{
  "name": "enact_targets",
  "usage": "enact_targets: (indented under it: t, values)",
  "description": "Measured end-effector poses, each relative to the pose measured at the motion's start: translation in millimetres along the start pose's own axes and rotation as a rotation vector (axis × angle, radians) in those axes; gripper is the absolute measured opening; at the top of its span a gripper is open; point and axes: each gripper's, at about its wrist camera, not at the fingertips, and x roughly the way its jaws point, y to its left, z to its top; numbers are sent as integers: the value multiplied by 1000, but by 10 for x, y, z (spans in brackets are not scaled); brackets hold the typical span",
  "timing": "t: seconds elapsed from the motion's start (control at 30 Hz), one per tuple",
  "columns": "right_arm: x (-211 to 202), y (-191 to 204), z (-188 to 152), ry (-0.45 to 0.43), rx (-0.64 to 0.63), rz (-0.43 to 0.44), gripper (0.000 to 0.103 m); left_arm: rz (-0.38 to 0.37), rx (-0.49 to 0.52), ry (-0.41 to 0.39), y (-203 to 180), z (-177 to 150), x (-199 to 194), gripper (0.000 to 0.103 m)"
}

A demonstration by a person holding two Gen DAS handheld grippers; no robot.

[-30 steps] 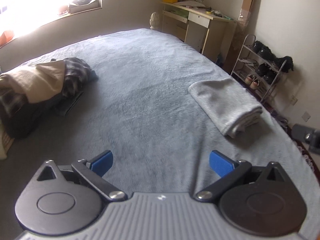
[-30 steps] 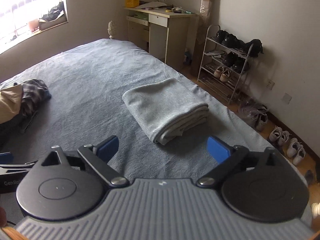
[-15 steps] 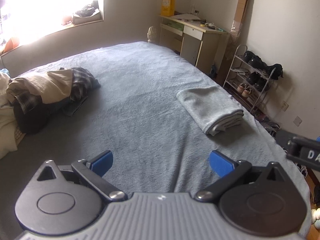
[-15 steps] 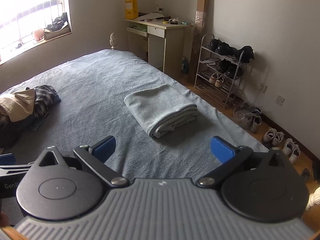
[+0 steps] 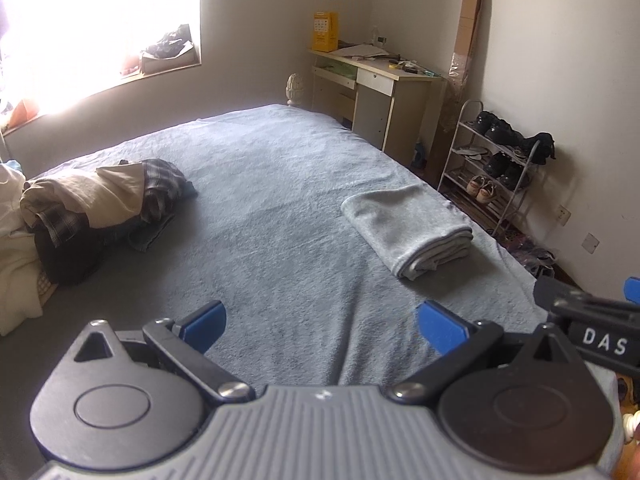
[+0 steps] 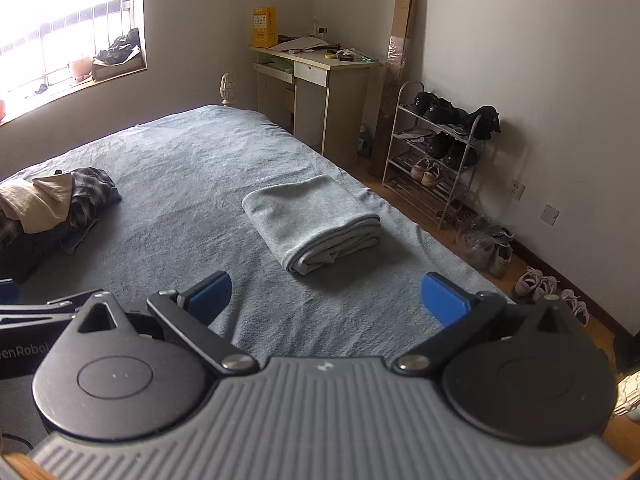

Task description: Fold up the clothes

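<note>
A folded grey garment (image 5: 408, 226) (image 6: 310, 222) lies flat near the right edge of the blue-grey bed (image 5: 272, 200) (image 6: 180, 184). At the bed's left lies a heap of unfolded clothes (image 5: 96, 204) (image 6: 48, 204), tan, plaid and dark pieces. My left gripper (image 5: 322, 326) is open and empty above the near part of the bed. Well short of the folded garment hangs my right gripper (image 6: 326, 298), open too, nothing between its blue pads. Part of the right gripper (image 5: 592, 320) shows at the right edge of the left wrist view.
A shoe rack (image 5: 496, 168) (image 6: 436, 160) stands on the floor right of the bed, with loose shoes (image 6: 548, 288) nearby. A desk (image 5: 372, 92) (image 6: 312, 80) sits past the bed's far corner. A bright window (image 6: 60, 28) is at the far left.
Both grippers have pulled back and up from the bed, so the folded garment and the clothes heap look farther off. Both stayed open. The right gripper has come into the left wrist view.
</note>
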Motion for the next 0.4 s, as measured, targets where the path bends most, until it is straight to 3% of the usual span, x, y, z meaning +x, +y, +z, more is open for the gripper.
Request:
enact_targets:
  t: [0.4]
  values:
    - [-25,-164,-50,-6,15,-8,102,10,36,-13,-204,-18,-53,103]
